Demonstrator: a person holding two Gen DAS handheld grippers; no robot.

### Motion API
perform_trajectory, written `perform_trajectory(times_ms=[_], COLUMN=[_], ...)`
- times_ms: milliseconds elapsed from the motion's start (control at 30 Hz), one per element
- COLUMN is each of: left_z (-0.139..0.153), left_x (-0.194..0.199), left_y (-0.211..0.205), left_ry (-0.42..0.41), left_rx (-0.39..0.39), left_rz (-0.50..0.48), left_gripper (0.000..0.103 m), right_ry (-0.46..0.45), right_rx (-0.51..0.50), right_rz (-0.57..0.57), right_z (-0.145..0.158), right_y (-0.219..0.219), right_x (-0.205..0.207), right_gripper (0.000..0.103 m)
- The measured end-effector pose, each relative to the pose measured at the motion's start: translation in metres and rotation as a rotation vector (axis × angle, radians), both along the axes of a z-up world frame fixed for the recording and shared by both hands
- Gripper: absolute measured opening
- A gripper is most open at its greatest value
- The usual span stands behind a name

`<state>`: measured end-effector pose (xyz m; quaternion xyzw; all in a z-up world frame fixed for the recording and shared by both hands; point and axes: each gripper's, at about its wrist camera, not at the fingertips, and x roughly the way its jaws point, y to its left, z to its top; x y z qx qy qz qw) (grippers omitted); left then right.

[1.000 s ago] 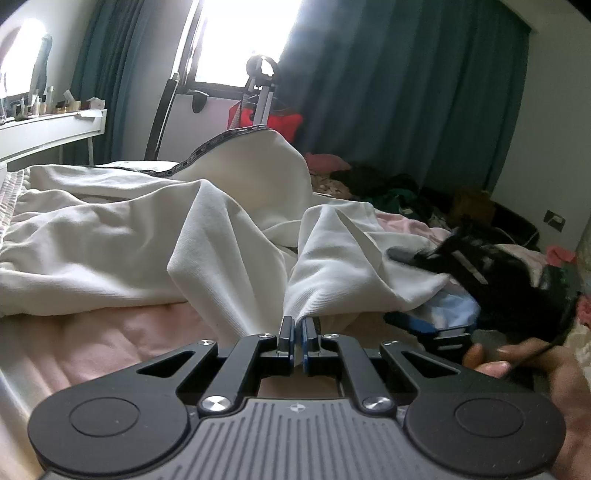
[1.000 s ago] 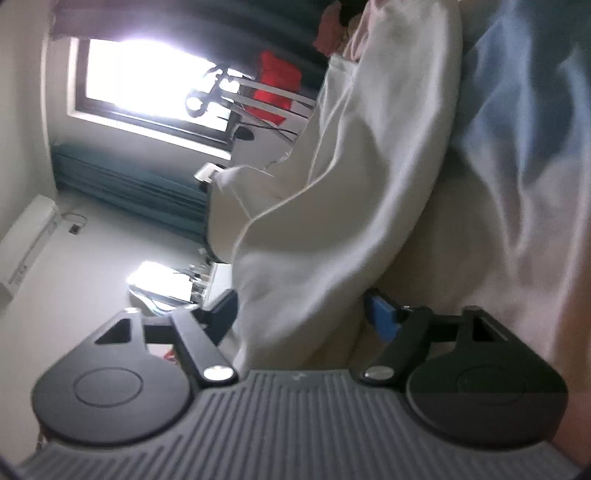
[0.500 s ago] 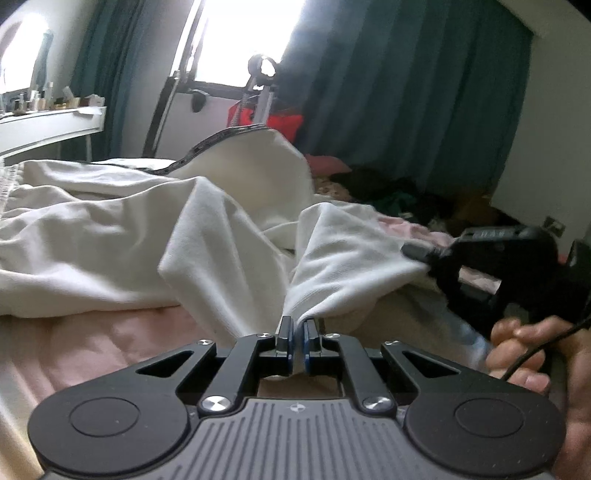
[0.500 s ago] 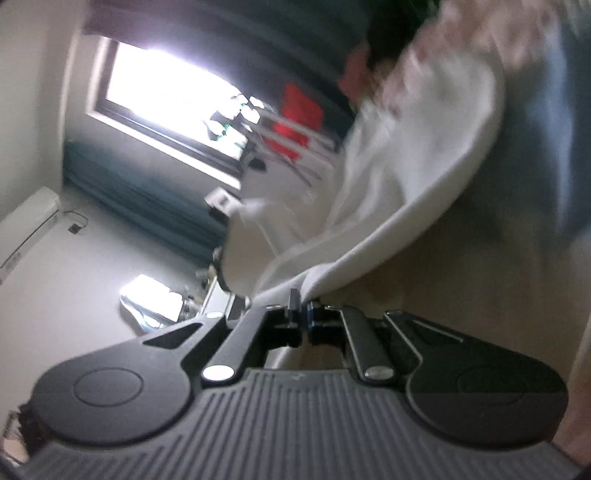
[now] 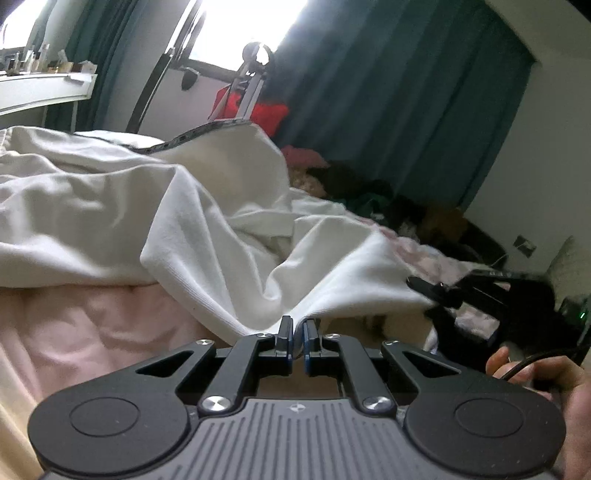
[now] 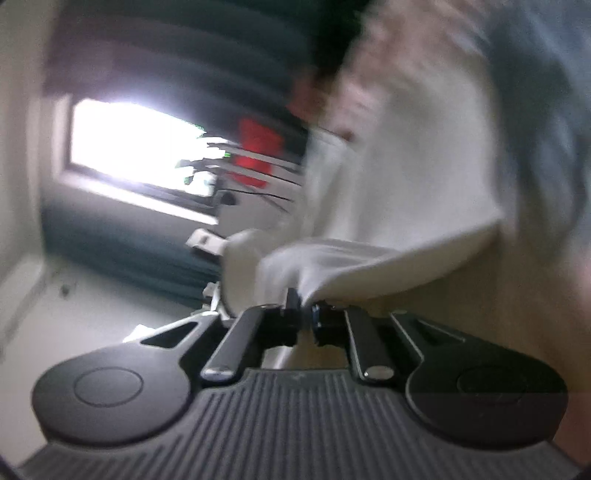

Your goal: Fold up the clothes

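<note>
garment [image 5: 229, 236] on bed [image 5: 74, 332], curtain [image 5: 388, 110] behind

Bright window [image 5: 236, 33] between dark teal curtains [image 5: 399, 110], white wall [image 5: 546, 155] right

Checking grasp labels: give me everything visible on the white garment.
The white garment is a soft, finely ribbed knit with a dark patterned trim along one raised edge. It lies crumpled in deep folds across the pink bedding. The left gripper is shut on a pinched fold at its near edge, and the right gripper is shut on another edge, pulling the cloth taut between them. The right wrist view is motion-blurred, so finer detail there is unclear.
</note>
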<state>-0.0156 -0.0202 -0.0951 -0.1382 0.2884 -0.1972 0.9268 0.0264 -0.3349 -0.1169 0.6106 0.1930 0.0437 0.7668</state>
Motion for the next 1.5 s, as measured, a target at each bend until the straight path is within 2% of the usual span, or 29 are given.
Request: perform_trajectory(times_ms=[33, 67, 100, 233, 267, 300, 333, 400, 467, 533, 667, 700, 733, 867, 967, 1033, 1067, 1167, 1200, 1300, 1367, 1400, 1467, 1500], left_z=[-0.002, -0.003, -0.004, -0.010, -0.012, -0.013, -0.015, -0.019, -0.022, -0.023, -0.025, -0.025, -0.025, -0.022, -0.020, -0.021, -0.022, -0.022, -0.021, -0.017, -0.018, -0.020, -0.026, -0.030], left_x=[0.003, 0.006, 0.010, 0.020, 0.022, 0.024, 0.026, 0.029, 0.032, 0.034, 0.035, 0.035, 0.035, 0.035, 0.038, 0.043, 0.045, 0.047, 0.046, 0.042, 0.042, 0.044, 0.047, 0.050], left_y=[0.001, 0.004, 0.006, 0.013, 0.014, 0.015, 0.016, 0.019, 0.020, 0.021, 0.018, 0.017, 0.017, 0.016, 0.017, 0.016, 0.015, 0.012, 0.011, 0.013, 0.020, 0.025, 0.046, 0.059], left_ry=[0.013, 0.029, 0.043, 0.097, 0.112, 0.125, 0.137, 0.160, 0.183, 0.187, 0.178, 0.171, 0.161, 0.105, 0.086, 0.116, 0.135, 0.159, 0.158, 0.139, 0.173, 0.200, 0.271, 0.312], left_rx=[-0.008, -0.020, -0.031, -0.069, -0.078, -0.084, -0.088, -0.094, -0.099, -0.091, -0.065, -0.061, -0.057, -0.064, -0.094, -0.137, -0.159, -0.179, -0.187, -0.222, -0.247, -0.256, -0.296, -0.328], left_rz=[0.003, 0.007, 0.011, 0.029, 0.032, 0.036, 0.042, 0.050, 0.054, 0.059, 0.058, 0.055, 0.052, 0.045, 0.012, -0.061, -0.102, -0.174, -0.191, -0.231, -0.227, -0.210, -0.119, -0.057], left_gripper=[0.005, 0.005, 0.005, 0.005, 0.005, 0.005, 0.005, 0.006, 0.006, 0.007, 0.008, 0.008, 0.008, 0.008, 0.012, 0.023, 0.036, 0.048, 0.058, 0.077, 0.080, 0.080, 0.081, 0.082], right_ry=[0.023, 0.035, 0.047, 0.032, 0.038, 0.050, 0.062, 0.098, 0.113, 0.104, 0.088, 0.070, 0.056, 0.036, 0.009, -0.006, -0.008, 0.038, 0.061, 0.135, 0.177, 0.176, 0.282, 0.325], right_rx=[0.064, 0.113, 0.163, 0.209, 0.191, 0.122, 0.051, -0.118, -0.144, -0.109, -0.182, -0.205, -0.240, -0.447, -0.518, -0.542, -0.536, -0.533, -0.537, -0.449, -0.368, -0.294, -0.039, 0.042], right_rz=[-0.011, -0.044, -0.077, -0.204, -0.234, -0.274, -0.314, -0.374, -0.397, -0.386, -0.354, -0.345, -0.331, -0.326, -0.340, -0.383, -0.411, -0.531, -0.567, -0.639, -0.666, -0.658, -0.644, -0.635], right_z=[-0.011, -0.020, -0.029, -0.045, -0.047, -0.046, -0.044, -0.040, -0.048, -0.061, -0.057, -0.053, -0.048, -0.013, 0.022, 0.048, 0.058, 0.076, 0.080, 0.075, 0.050, 0.028, -0.025, -0.044], right_y=[-0.004, -0.011, -0.017, -0.050, -0.060, -0.068, -0.077, -0.090, -0.097, -0.108, -0.109, -0.112, -0.113, -0.098, -0.099, -0.107, -0.115, -0.144, -0.154, -0.189, -0.206, -0.216, -0.237, -0.244], right_x=[0.001, 0.000, -0.002, 0.000, 0.002, 0.005, 0.007, 0.009, 0.014, 0.019, 0.044, 0.047, 0.051, 0.054, 0.047, 0.033, 0.027, -0.001, -0.013, -0.054, -0.080, -0.092, -0.111, -0.116], right_gripper=[0.044, 0.055, 0.072, 0.074, 0.073, 0.072, 0.066, 0.064, 0.058, 0.039, 0.037, 0.027, 0.011, 0.007, 0.007, 0.006, 0.006, 0.006, 0.006, 0.006, 0.007, 0.007, 0.007, 0.007])
